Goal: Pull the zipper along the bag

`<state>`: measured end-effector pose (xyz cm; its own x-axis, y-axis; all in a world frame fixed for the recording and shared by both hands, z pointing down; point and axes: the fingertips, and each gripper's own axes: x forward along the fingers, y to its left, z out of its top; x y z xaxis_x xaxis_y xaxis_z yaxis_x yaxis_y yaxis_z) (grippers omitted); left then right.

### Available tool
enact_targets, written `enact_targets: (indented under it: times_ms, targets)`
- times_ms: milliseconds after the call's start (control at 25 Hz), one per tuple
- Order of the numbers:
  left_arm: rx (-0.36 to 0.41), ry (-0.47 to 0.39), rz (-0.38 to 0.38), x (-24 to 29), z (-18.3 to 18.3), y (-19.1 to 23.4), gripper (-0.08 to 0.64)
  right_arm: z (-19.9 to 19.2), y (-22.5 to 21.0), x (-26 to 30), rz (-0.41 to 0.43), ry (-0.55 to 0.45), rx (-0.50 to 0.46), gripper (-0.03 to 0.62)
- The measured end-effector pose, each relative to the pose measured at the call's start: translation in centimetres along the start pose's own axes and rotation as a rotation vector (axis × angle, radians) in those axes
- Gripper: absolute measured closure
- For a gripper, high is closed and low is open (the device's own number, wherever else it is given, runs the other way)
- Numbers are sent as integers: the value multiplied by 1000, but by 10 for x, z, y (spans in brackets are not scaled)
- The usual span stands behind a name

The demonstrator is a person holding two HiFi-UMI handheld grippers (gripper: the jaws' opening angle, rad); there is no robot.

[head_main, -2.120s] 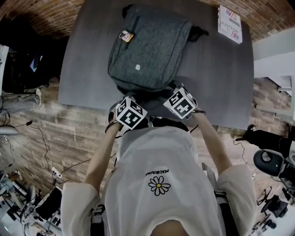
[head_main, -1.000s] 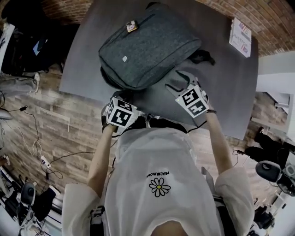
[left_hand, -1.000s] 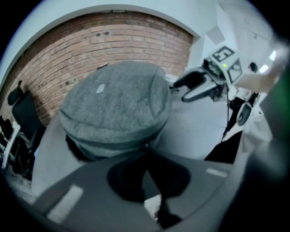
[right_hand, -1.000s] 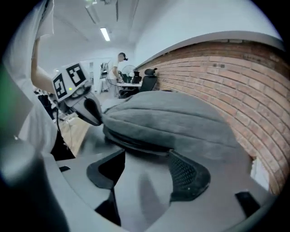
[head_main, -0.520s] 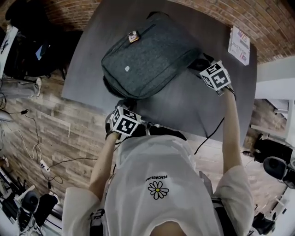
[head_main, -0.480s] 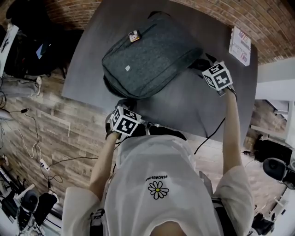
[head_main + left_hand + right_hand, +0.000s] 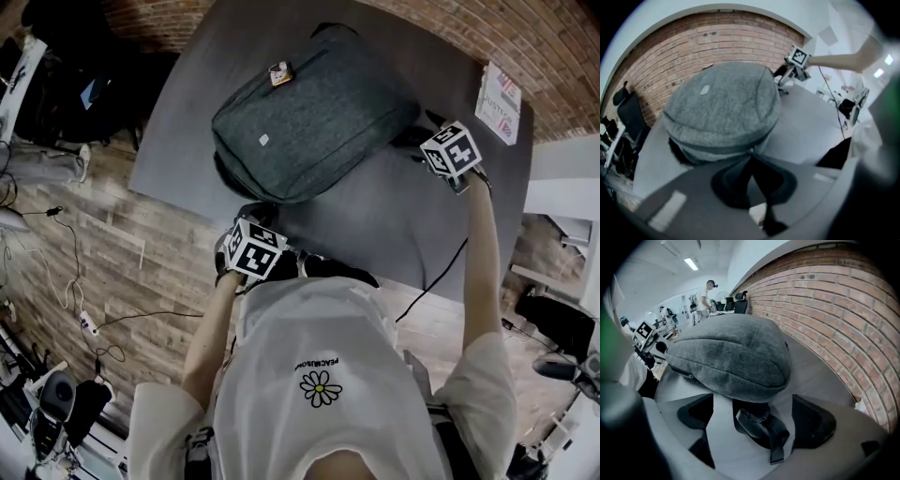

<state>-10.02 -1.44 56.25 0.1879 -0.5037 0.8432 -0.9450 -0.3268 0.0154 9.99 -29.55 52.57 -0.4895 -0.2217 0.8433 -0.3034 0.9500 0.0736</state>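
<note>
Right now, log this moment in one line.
backpack: on table | left gripper: shut at backpack edge | right gripper: jaws just opened, strap between, ungripped

Dim, desaturated; ceiling strip light (image 7: pixel 689 263) overhead; soft shadow under bag (image 7: pixel 314 112) on bench (image 7: pixel 403 216); heavy fisheye, vignetted corners; gripper-view foregrounds blurred.

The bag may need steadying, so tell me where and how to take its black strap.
Take the black strap at its loop beyond the end of the backpack, coming in low along the table from that end. It rests narrow and free there; the right tongs, jaws just opened wider, straddle it untouched.
</note>
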Motion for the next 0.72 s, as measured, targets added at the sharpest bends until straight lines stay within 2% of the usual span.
enact_targets:
  times_ms: [80,200,360,600,720]
  targets:
    - [-6,4,4,1,1,-1,548,3,8,9,41,24,-28,96]
    - [-15,2,5,2,2,-2,548,6,12,15,34,20,-13,130]
    - [-11,-2,-1,-1,1,-4,548,8,21,19,15,-7,-7,135]
    - [75,5,-46,7,7,-33,548,8,34,16,25,2,-11,172]
    - [2,0,-41,10,4,-44,546,6,48,14,29,-5,-7,176]
